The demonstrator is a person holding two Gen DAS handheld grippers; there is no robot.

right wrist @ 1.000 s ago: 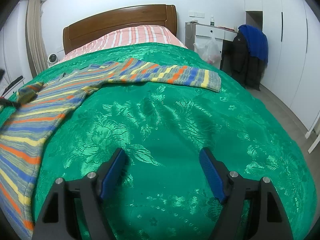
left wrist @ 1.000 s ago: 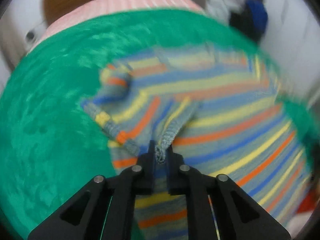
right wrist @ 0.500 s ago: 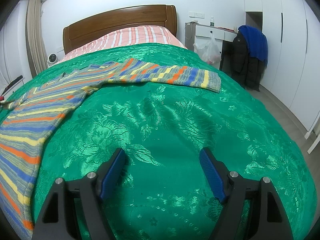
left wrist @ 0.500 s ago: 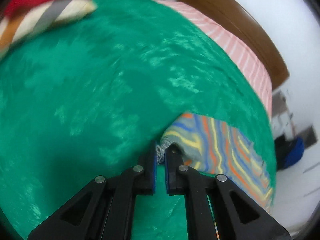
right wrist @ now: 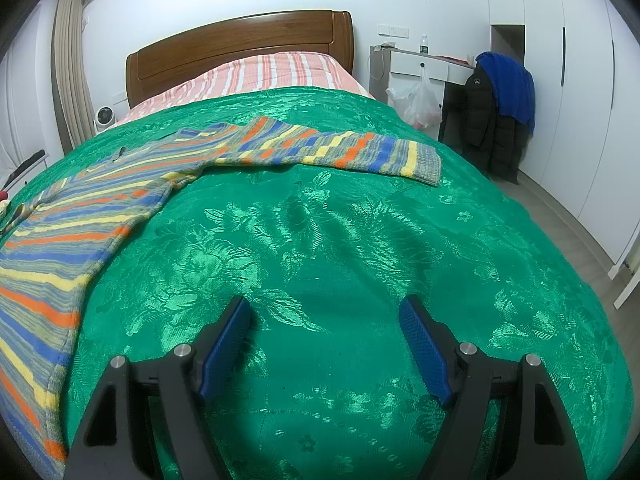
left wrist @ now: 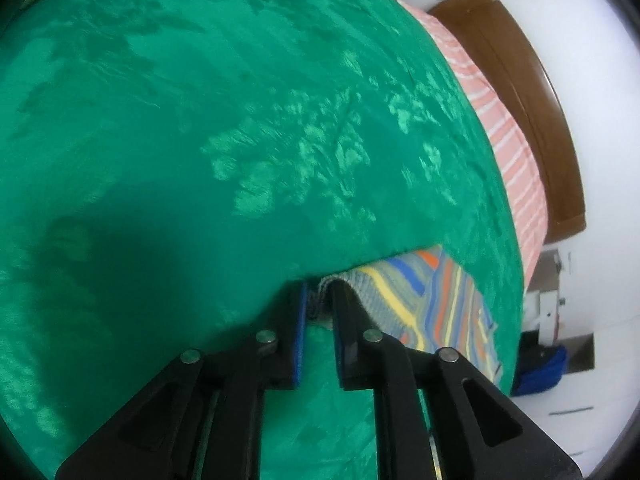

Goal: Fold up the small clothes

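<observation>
Letting go cleanly matters in the left wrist view: the left gripper [left wrist: 318, 310] is opening, the ribbed cuff [left wrist: 320, 300] of the striped knit sweater [left wrist: 420, 300] loosely between its pads, laid on the green brocade bedspread [left wrist: 200, 160]; in the right wrist view the right gripper [right wrist: 324, 340] hovers wide open and empty, the sweater's other sleeve [right wrist: 340, 152] spread well ahead

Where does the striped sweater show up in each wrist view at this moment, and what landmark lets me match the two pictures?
Left wrist view: striped sweater sits low and right of centre, its ribbed cuff between the opening jaws of the left gripper.
Right wrist view: the sweater fills the left side, one sleeve stretched across the middle toward the right.
Shared landmark: the wooden headboard, seen at the right edge in the left wrist view.
</observation>
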